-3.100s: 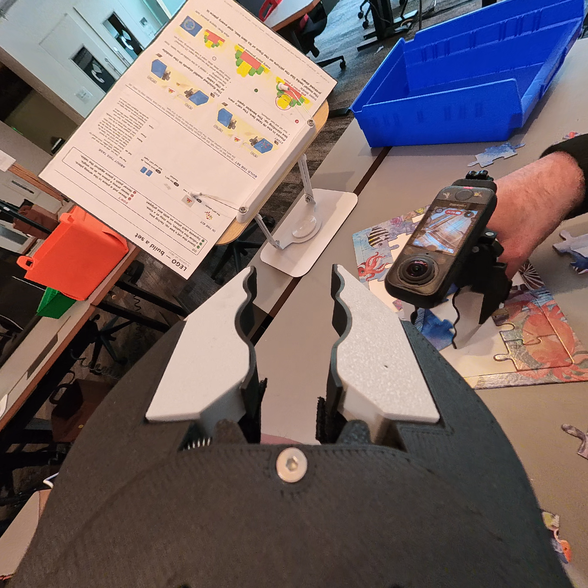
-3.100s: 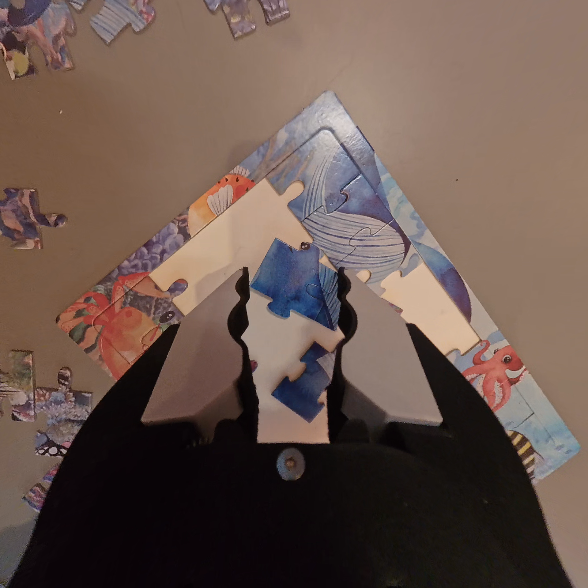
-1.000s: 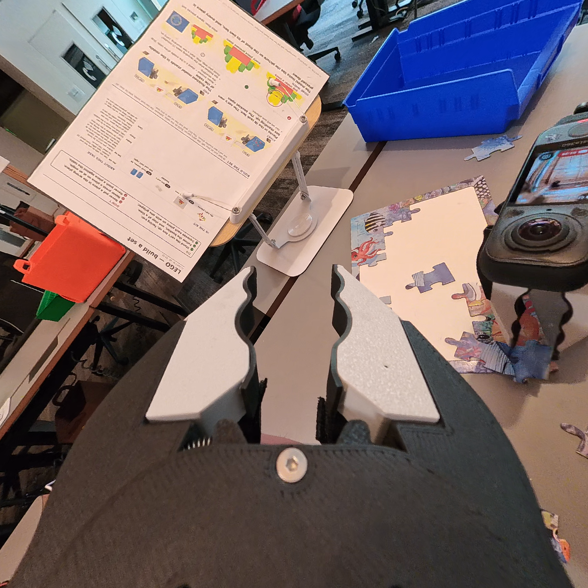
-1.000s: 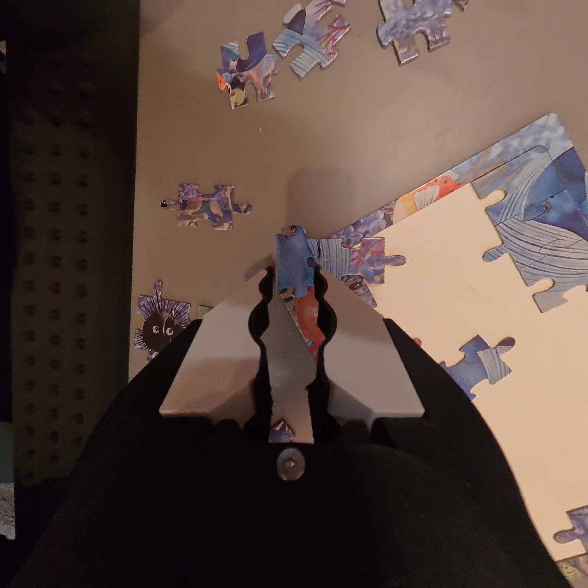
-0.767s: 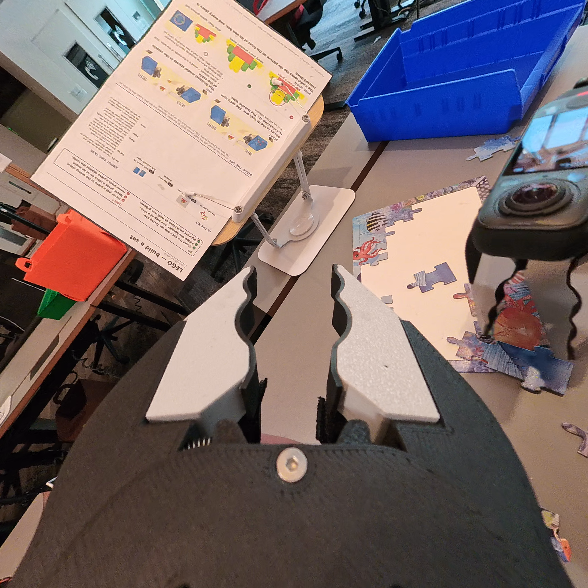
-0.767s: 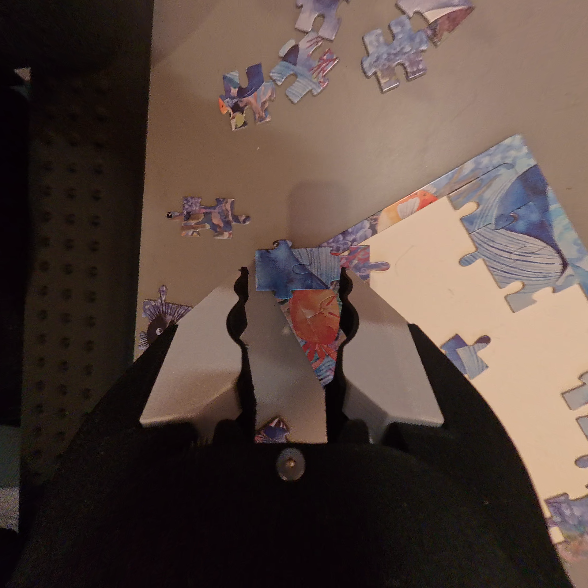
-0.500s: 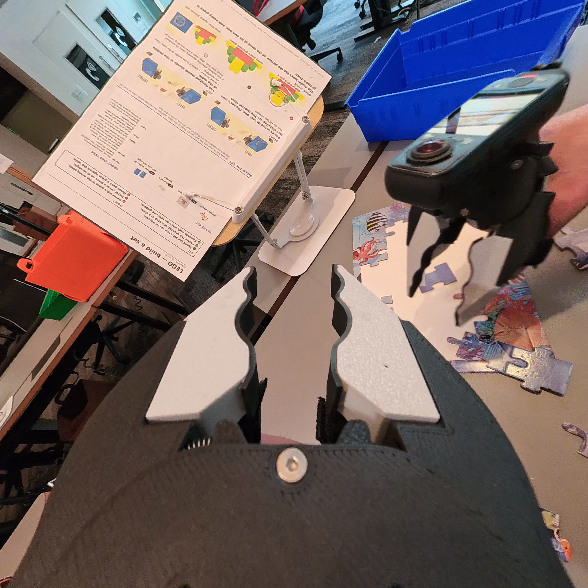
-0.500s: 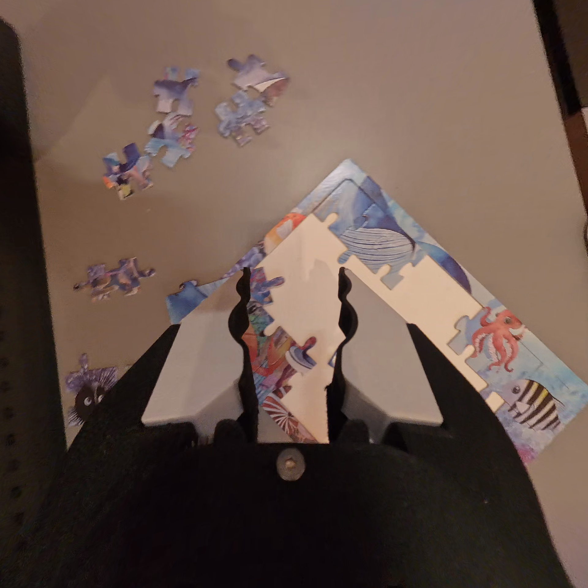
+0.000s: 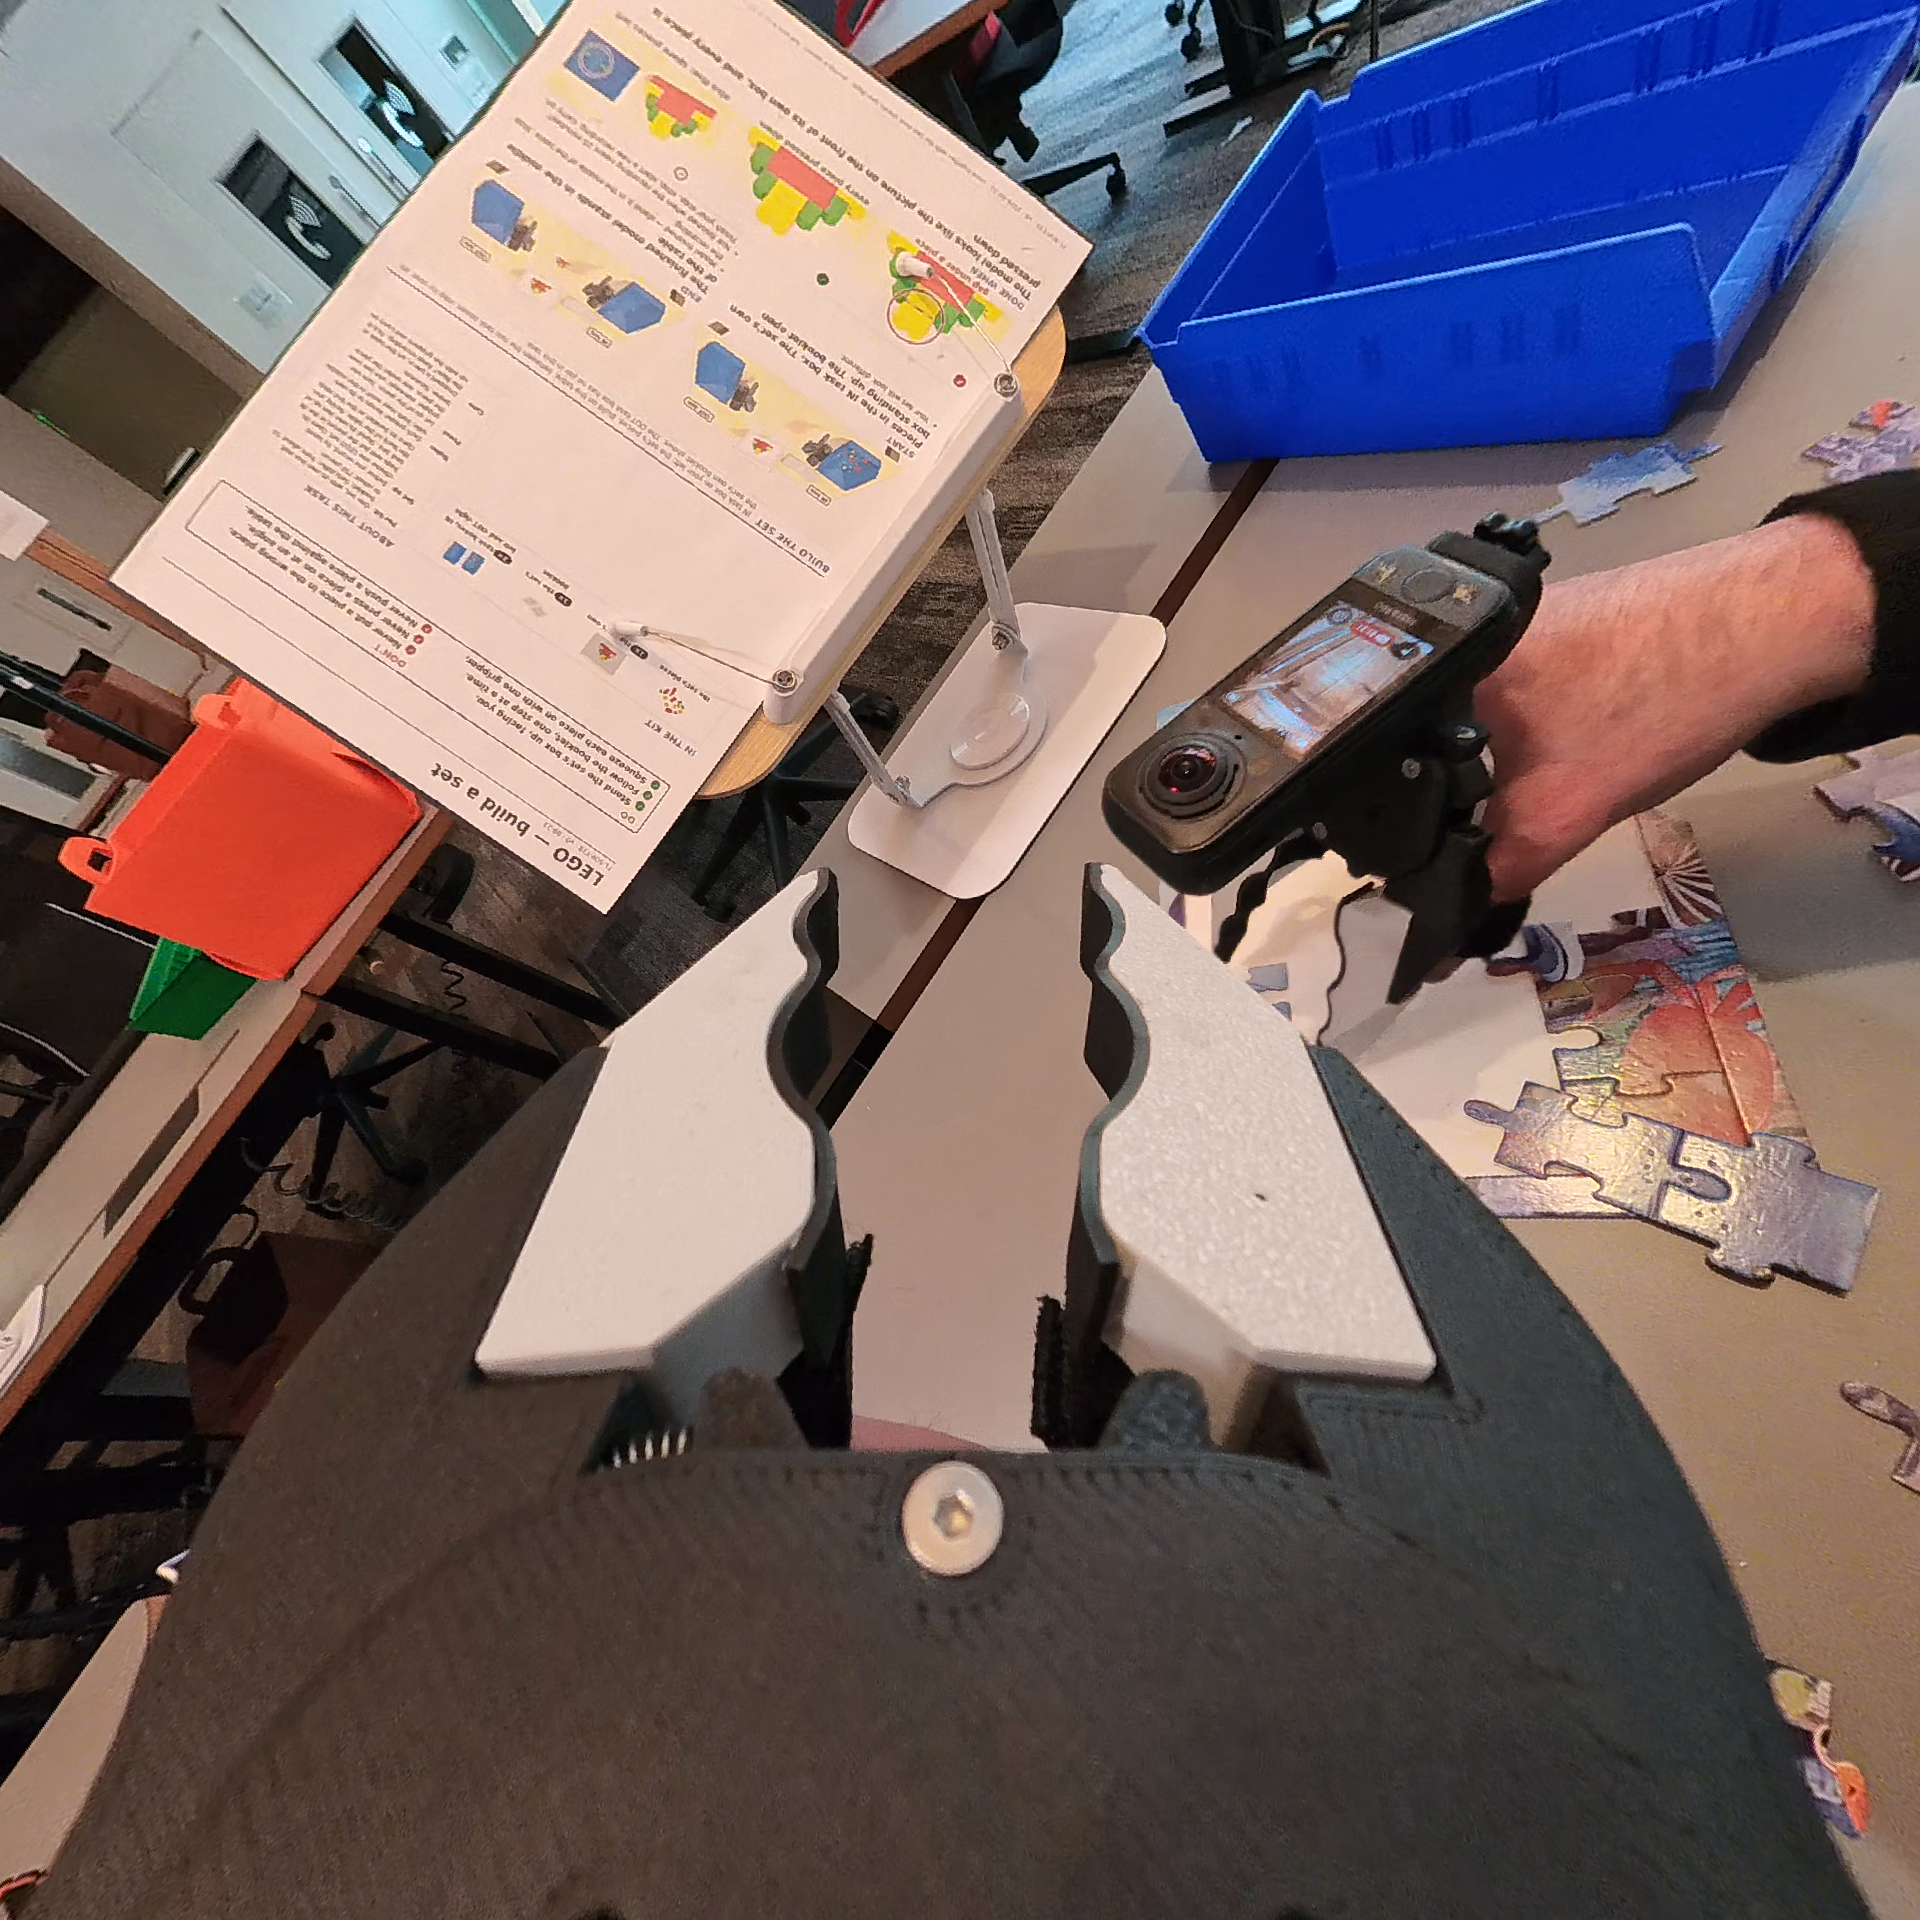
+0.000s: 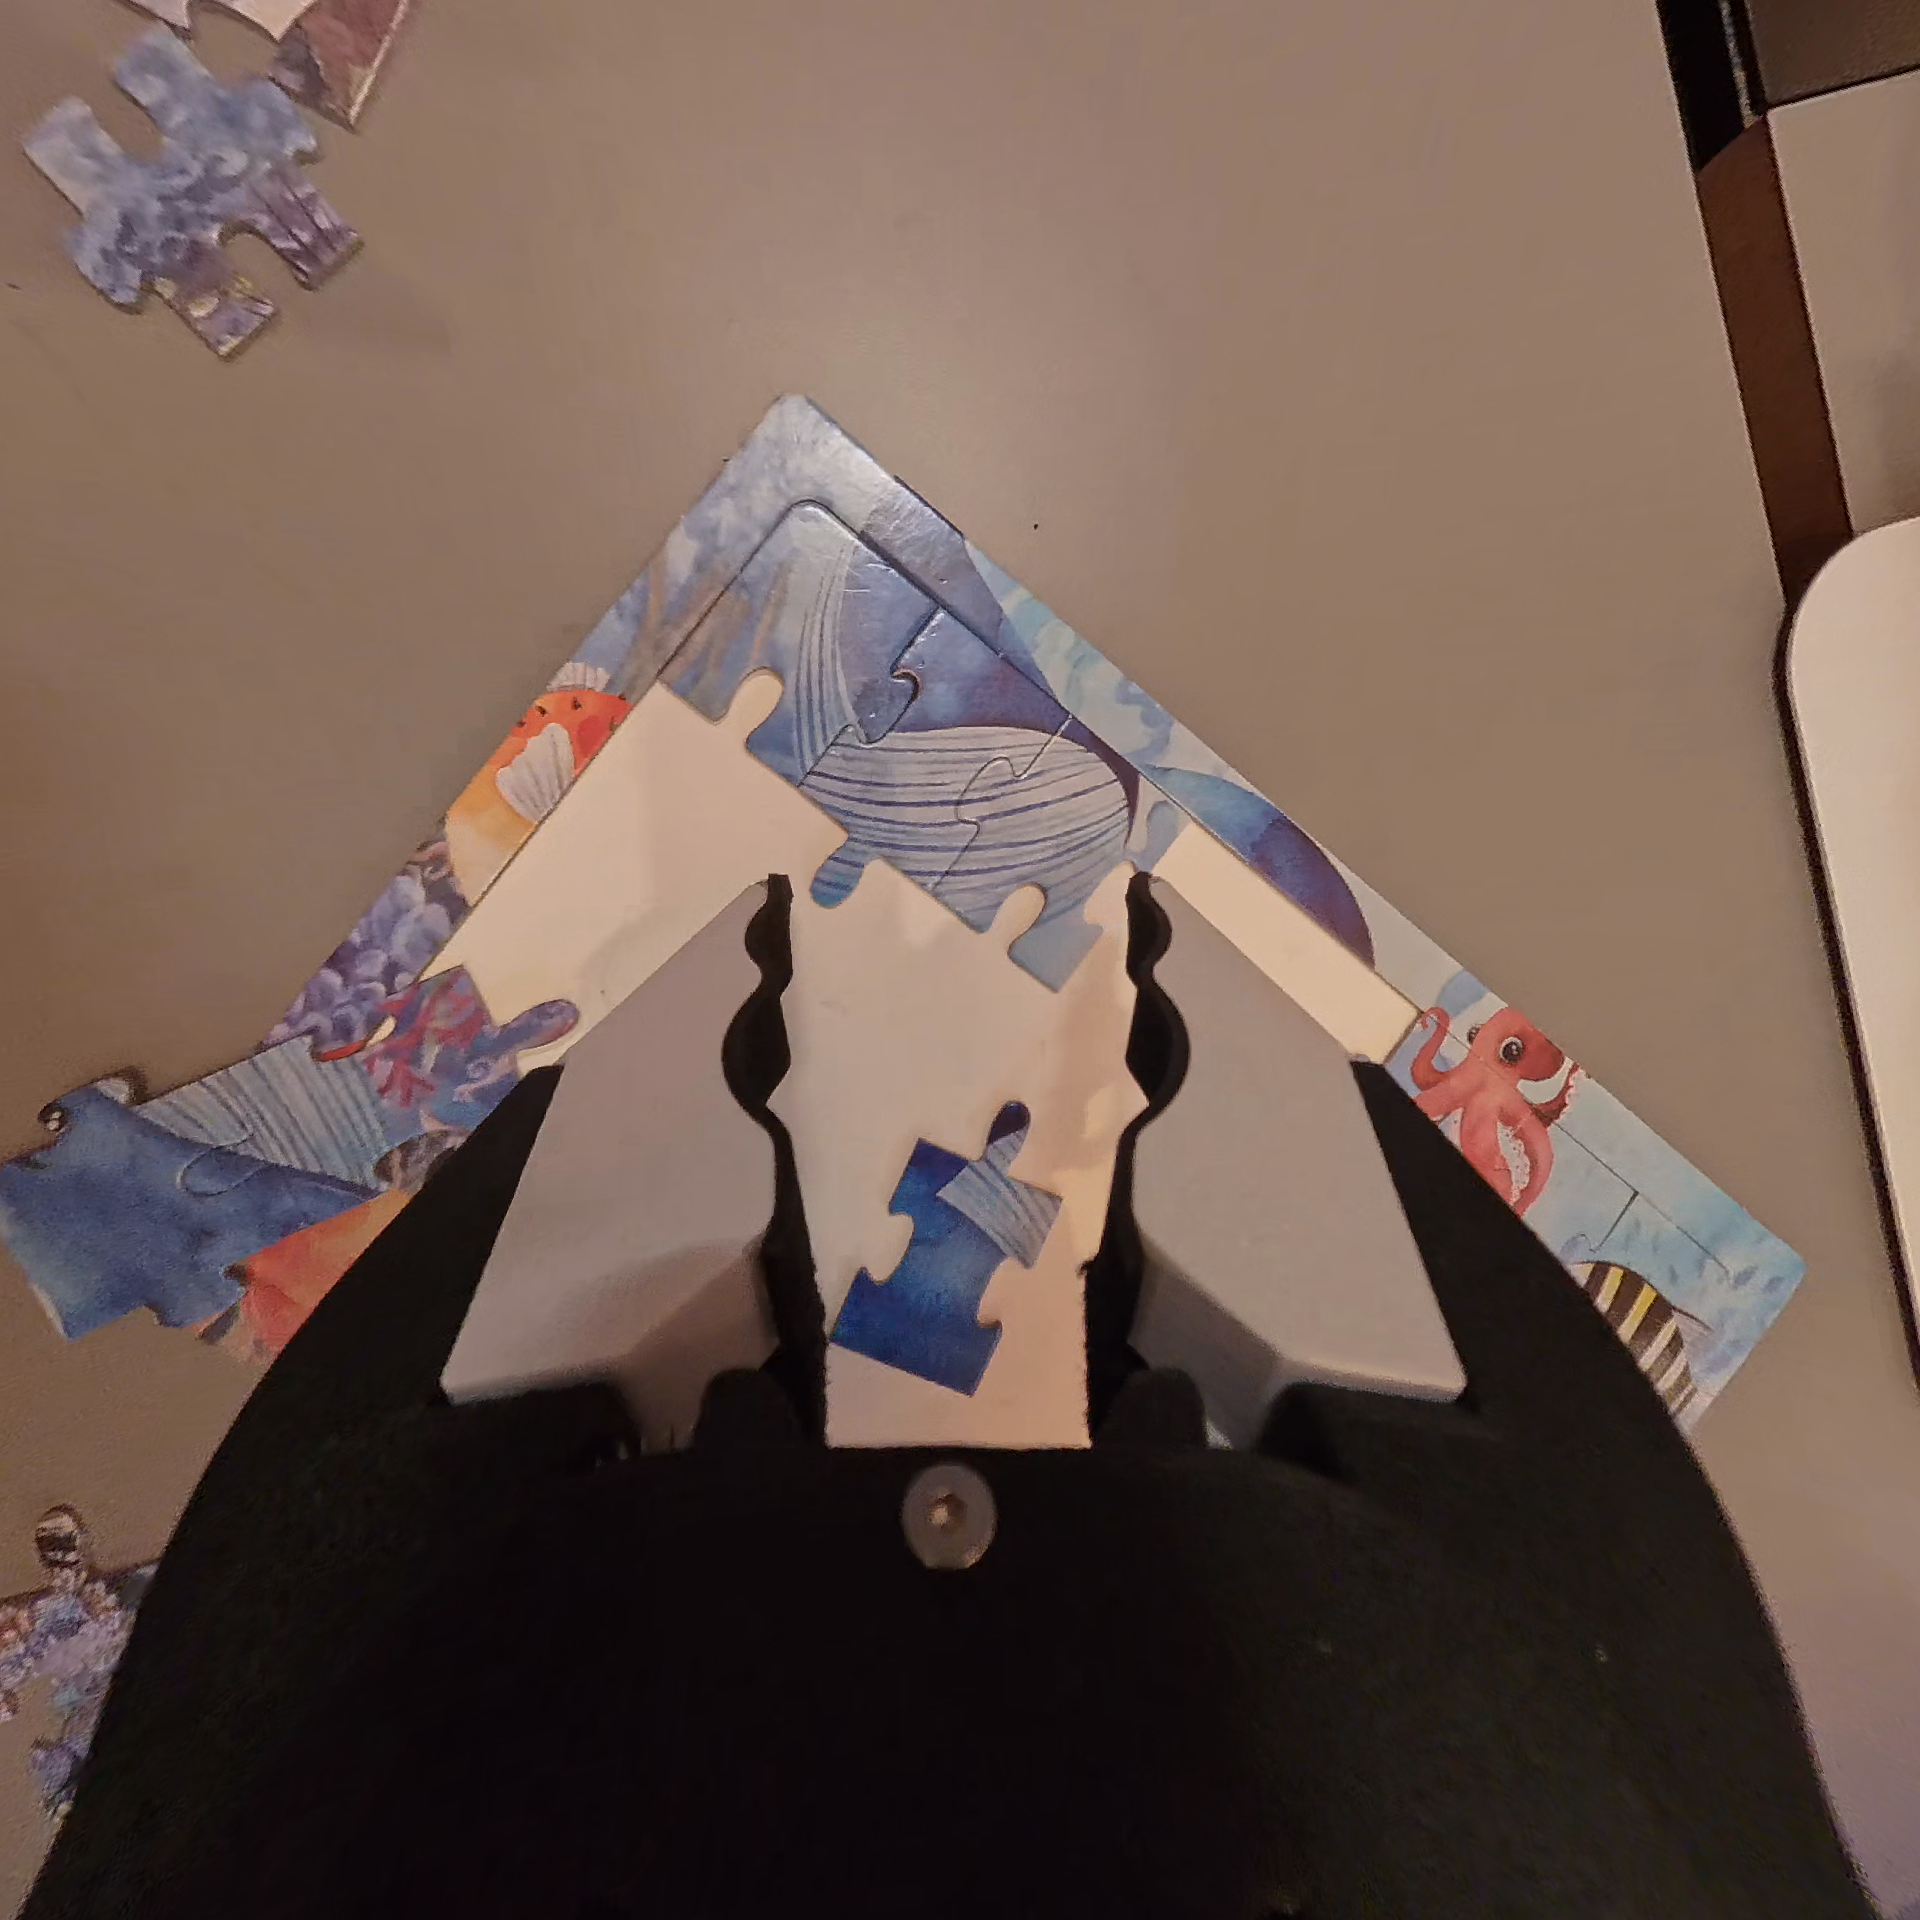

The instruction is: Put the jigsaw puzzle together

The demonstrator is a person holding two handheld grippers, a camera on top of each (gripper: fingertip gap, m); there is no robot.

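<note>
The puzzle board (image 10: 665, 831) lies on the grey table with its white base partly bare. Whale pieces (image 10: 935, 790) fill its far corner and an octopus piece (image 10: 1496, 1091) sits at the right edge. My right gripper (image 10: 956, 883) is open and empty, low over the board. A loose blue piece (image 10: 945, 1268) lies on the base between its fingers. Two joined blue pieces (image 10: 135, 1216) lie over the board's left corner; they also show in the left wrist view (image 9: 1683, 1184). My left gripper (image 9: 956, 904) is open and empty above the table's edge, left of the right gripper (image 9: 1340, 935).
A blue bin (image 9: 1507, 260) stands at the back. An instruction sheet (image 9: 644, 395) on a stand with a white base (image 9: 997, 748) is at the table's left edge. Loose pieces (image 10: 187, 208) lie beyond the board. An orange box (image 9: 249, 831) sits on another table. About 25 cm separates my left fingertips from my right.
My right gripper carried the joined blue pieces to the board's corner, let them go, opened, and moved back over the board's middle above the loose blue piece. My left gripper has stayed put.
</note>
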